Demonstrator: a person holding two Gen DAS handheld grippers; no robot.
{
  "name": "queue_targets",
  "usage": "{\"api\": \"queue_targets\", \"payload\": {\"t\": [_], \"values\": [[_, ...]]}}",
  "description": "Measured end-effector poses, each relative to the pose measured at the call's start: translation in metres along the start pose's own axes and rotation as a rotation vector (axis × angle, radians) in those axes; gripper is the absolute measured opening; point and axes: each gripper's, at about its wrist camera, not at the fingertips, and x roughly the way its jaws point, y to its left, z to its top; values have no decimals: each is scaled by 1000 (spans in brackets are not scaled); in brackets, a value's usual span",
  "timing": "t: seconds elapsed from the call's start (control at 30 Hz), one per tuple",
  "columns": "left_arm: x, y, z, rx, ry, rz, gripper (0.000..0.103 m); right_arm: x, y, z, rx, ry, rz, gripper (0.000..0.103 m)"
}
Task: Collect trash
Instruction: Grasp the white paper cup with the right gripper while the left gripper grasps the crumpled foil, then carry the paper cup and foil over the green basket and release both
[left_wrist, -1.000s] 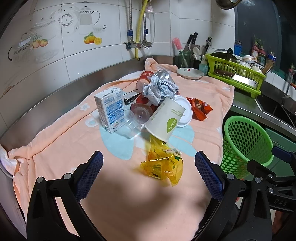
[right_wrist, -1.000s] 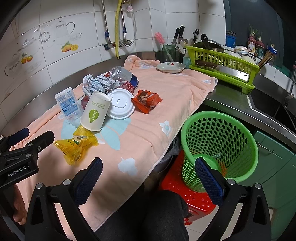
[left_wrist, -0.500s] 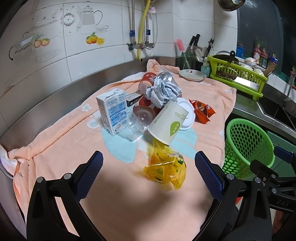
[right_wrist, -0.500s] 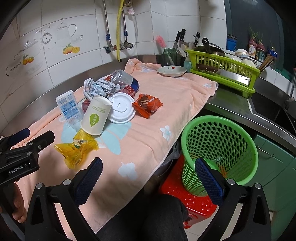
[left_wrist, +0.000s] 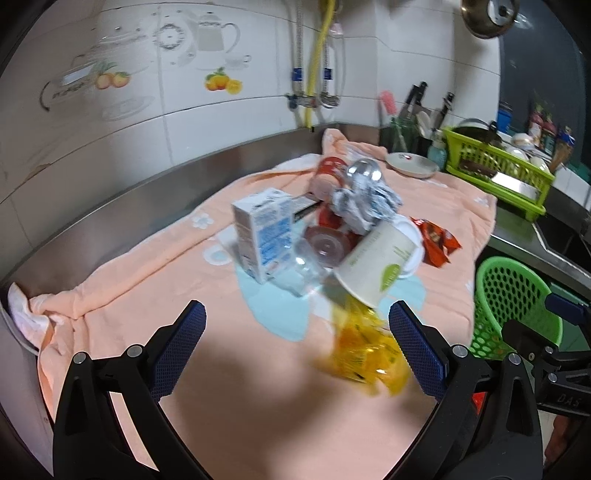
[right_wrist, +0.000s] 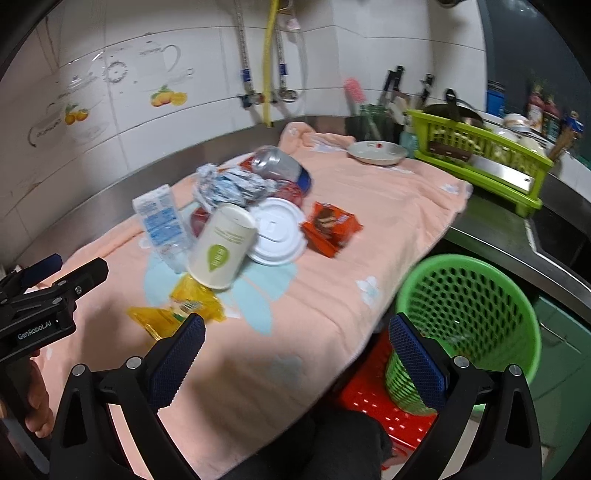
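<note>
Tiled kitchen wall (left_wrist: 184, 122), peach towel (left_wrist: 258, 406) over steel counter (right_wrist: 491, 229) (trash-strewn).

Yellow wrapper (left_wrist: 364, 354) blurred by motion

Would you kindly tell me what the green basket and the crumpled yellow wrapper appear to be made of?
Green perforated basket: moulded plastic, probably, judging by its even holes and slight sheen. Crumpled yellow wrapper: thin glossy plastic film, apparently, creased and partly translucent, though blurred.

Peach towel (left_wrist: 155, 273) over steel counter (left_wrist: 110, 206)
</note>
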Motion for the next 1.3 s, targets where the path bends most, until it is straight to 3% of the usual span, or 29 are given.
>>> {"api": "queue_targets", "payload": {"t": [0.37, 0.57, 0.93, 1.03, 1.17, 1.3], "values": [[10, 36, 3, -68, 15, 55, 98, 46, 18, 30, 38, 38, 193, 95], [16, 40, 1, -66, 28, 61, 97, 82, 24, 49, 89, 69, 270, 85], [21, 53, 4, -83, 34, 78, 97, 143, 20, 65, 233, 151, 324, 75], [24, 55, 5, -85, 39, 79, 97, 155, 20, 64, 245, 170, 326, 67], [29, 53, 9, -78, 44, 74, 97, 157, 21, 62, 254, 165, 364, 57], [34, 44, 18, -53, 39, 66, 97, 150, 21, 63, 222, 144, 352, 56]]}}
